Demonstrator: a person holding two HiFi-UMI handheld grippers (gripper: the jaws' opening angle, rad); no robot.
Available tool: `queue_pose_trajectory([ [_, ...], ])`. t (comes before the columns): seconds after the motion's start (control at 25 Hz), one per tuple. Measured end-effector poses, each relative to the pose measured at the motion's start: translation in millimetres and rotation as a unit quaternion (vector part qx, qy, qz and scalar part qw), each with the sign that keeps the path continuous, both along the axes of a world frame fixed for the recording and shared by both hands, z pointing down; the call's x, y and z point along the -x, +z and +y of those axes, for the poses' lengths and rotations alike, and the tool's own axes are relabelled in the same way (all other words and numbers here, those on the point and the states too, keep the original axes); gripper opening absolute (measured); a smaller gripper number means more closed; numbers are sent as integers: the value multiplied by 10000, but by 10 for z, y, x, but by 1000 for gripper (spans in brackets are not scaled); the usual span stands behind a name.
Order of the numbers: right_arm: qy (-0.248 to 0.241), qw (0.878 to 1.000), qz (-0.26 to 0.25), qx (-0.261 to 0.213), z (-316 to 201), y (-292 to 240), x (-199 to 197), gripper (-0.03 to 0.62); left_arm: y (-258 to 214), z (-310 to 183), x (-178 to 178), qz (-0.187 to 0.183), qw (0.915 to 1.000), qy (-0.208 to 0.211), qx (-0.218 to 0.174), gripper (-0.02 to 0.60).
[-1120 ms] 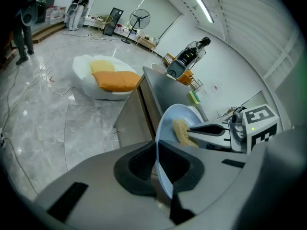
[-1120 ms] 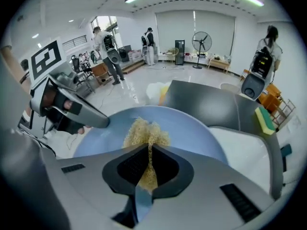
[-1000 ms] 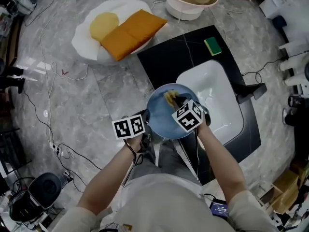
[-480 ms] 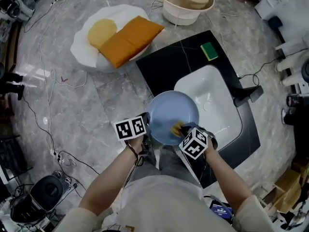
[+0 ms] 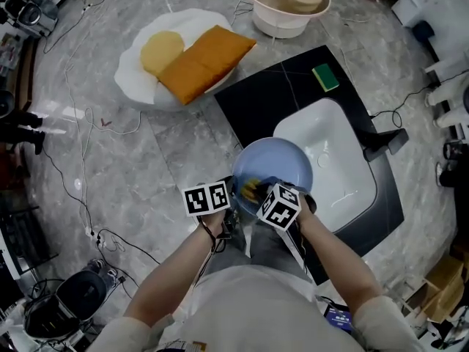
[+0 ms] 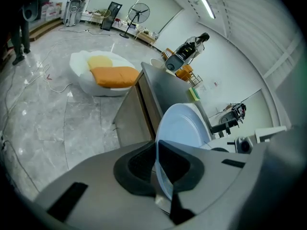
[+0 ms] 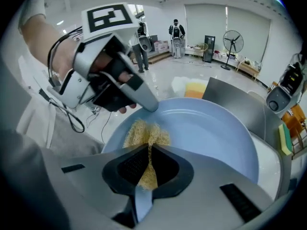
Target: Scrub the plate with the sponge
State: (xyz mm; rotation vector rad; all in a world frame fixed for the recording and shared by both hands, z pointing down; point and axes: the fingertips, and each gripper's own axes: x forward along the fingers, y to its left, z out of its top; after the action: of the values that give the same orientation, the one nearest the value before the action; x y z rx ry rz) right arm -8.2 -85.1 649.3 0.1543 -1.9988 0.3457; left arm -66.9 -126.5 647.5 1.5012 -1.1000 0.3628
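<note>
Plate (image 5: 286,160): held over the near edge of the sink (image 5: 344,174), rim clamped between the closed jaws of the left gripper (image 6: 157,174). The yellow sponge (image 7: 146,134), pinched in the right gripper (image 7: 147,164), bears on the plate's face. Scrubbing is judged under way; no soiling can be made out, so completion is unconfirmed.

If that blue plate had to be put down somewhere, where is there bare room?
The black counter is bare between the white sink and the green sponge; the sink's basin looks empty too. It is crowded around the blue plate at the sink's near corner.
</note>
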Motion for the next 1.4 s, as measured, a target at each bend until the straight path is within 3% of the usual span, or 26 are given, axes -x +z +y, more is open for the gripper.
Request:
queue_pose_trajectory([
  [0.12,556,9984,-96,-53,-370,-14,-9,46,-5,10,-10,65,10000,1,29,32],
  [0.28,1119,9920,-38,-588,-872,-39,-109,46,-14,18,-12,92,10000,3,35,32],
  [0.4,1449,9848,205,-940,-1169,-41,-289,46,-13,-11,-7,92,10000,-33,10,32],
  [0.56,1706,9776,712,-1005,-1236,-38,-655,46,-15,-73,21,48,10000,-22,-48,32],
  [0.76,1536,9780,1155,-809,-905,-40,-1073,44,-12,-149,61,-72,9999,-68,-107,32],
  [0.92,1220,9826,1313,-490,-457,-49,-1163,44,-8,-196,90,-73,9998,-119,-104,34],
  [1.2,718,9932,892,199,231,-29,-590,44,-3,-208,90,-26,9998,-167,-73,34],
  [1.4,406,9974,480,353,271,10,-120,46,-4,-185,88,-162,9998,50,-122,34],
])
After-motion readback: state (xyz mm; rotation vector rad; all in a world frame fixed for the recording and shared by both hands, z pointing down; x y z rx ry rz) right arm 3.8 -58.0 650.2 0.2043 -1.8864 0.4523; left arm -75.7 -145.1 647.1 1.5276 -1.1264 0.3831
